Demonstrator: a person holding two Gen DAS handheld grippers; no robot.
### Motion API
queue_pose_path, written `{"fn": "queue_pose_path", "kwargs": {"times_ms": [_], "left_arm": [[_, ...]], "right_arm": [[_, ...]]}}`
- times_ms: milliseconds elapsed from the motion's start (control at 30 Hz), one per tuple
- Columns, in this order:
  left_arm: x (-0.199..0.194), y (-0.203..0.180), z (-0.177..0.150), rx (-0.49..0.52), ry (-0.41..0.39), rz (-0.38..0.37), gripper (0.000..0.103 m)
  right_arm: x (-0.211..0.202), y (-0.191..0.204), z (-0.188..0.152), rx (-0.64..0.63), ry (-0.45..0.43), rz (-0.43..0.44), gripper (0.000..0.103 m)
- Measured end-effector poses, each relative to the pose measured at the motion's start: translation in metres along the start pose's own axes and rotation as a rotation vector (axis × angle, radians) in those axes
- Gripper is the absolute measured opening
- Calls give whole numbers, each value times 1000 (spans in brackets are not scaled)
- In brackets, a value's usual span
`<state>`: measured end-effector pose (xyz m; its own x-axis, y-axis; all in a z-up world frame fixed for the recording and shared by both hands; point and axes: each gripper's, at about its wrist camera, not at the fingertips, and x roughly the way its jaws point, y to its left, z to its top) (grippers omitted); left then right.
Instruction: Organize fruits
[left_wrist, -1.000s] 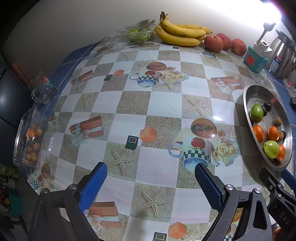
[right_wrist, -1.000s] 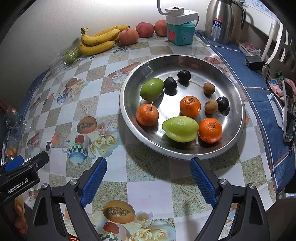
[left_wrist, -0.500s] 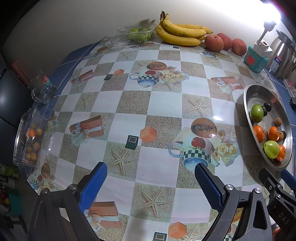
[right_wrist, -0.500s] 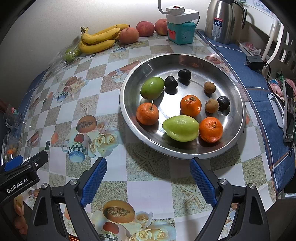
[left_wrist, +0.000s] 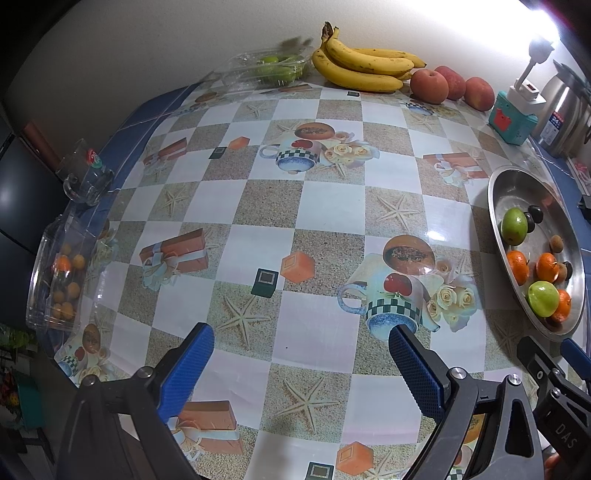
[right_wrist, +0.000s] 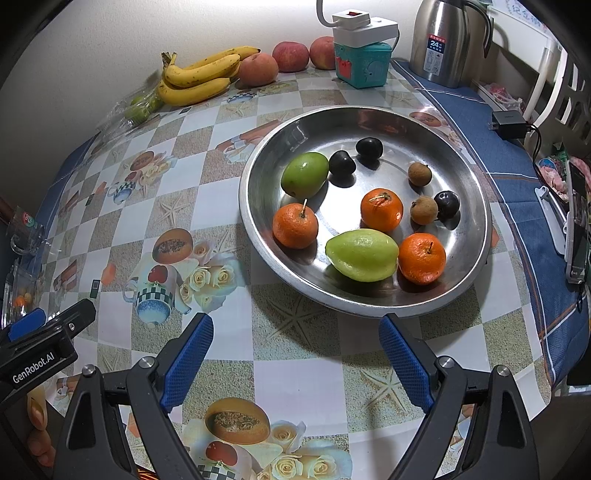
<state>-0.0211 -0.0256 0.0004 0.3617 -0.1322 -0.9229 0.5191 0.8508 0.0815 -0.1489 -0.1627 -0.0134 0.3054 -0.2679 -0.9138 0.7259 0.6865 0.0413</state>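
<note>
**Fruit waiting on a checkered tablecloth, both tongs released**

A table against a pale wall wears a glossy tablecloth (left_wrist: 332, 206) printed with squares, starfish, teacups and gift boxes.

The left gripper (left_wrist: 301, 354) hangs over bare cloth with its blue pads spread wide and nothing between them. In its view, the tip of the right gripper shows at 4 o'clock, near the frame edge. A clear plastic box of small orange fruits (left_wrist: 61, 280) sits at the table's edge at 9 o'clock, with a glass mug (left_wrist: 86, 177) just above it at 10 o'clock. A clear tray of green fruits (left_wrist: 273, 68) lies at 12 o'clock by the wall.

The right gripper (right_wrist: 295, 343) is likewise released, jaws wide, empty, poised just short of the near rim of a round steel platter (right_wrist: 258, 206), apart from it. On the platter, going outward: a pale green mango (right_wrist: 362, 254) nearest, a tangerine (right_wrist: 421, 258) touching its right end, another tangerine (right_wrist: 295, 225) at the left, a third (right_wrist: 381, 209) in the middle. A darker green mango (right_wrist: 304, 174) lies at 11 o'clock with two dark plums (right_wrist: 342, 163) beside it. Two brown longans (right_wrist: 423, 210) and a third dark plum sit at 2 o'clock.

Beyond the platter, along the wall: a bunch of bananas (right_wrist: 199, 79), three peaches (right_wrist: 258, 69), a teal box (right_wrist: 362, 64) carrying a white power strip, and a steel thermos jug (right_wrist: 441, 40).
</note>
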Motion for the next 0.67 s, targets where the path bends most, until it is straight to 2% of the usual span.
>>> {"fn": "queue_pose_path", "kwargs": {"times_ms": [300, 467, 667], "left_arm": [[0, -2, 0, 4, -3, -1, 97], [-8, -3, 0, 10, -43, -14, 97], [-9, -2, 2, 6, -47, -17, 97]], "right_arm": [[0, 0, 0, 0, 1, -1, 92], [1, 0, 0, -1, 2, 0, 92], [2, 0, 0, -1, 4, -1, 92]]}}
